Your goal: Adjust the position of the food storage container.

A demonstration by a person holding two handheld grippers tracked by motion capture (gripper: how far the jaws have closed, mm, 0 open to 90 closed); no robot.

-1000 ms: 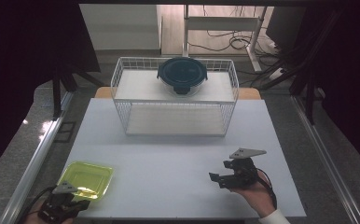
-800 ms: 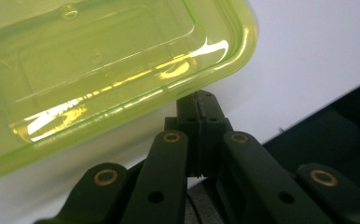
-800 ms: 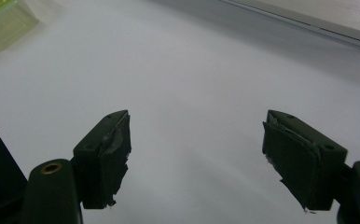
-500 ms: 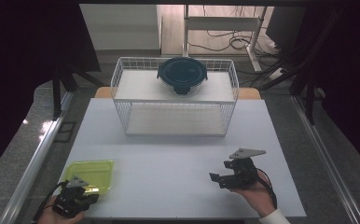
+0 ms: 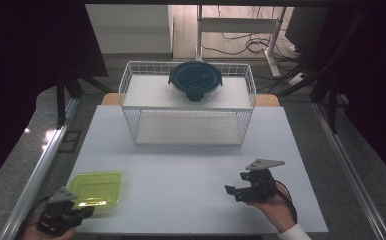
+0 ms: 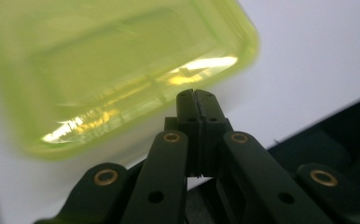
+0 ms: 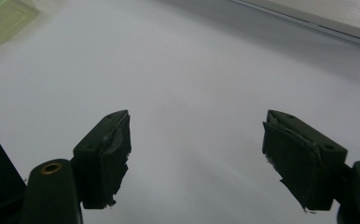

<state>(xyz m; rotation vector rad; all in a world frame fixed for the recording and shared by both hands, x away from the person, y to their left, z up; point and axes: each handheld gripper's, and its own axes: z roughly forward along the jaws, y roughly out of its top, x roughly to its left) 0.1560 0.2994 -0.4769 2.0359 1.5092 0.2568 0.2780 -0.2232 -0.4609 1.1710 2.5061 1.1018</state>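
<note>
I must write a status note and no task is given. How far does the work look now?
Nothing looks finished. The yellow-green container lies on the white table near the left gripper, whose jaws are shut beside it, holding nothing. The right gripper is open over bare table. The round dark-lidded container sits on the wire rack, untouched. Any moving is left.

Wire basket point(image 5: 188, 117) stands at the far middle of the table point(image 5: 191, 170); lidded round container point(image 5: 195, 81) sits on its upper shelf, right of centre. Shallow tray point(image 5: 96, 187) lies at the near left corner. Left gripper point(image 5: 83, 212) just before the tray's near edge, at table edge. Right gripper point(image 5: 231, 190) near right, well apart from the tray.
</note>
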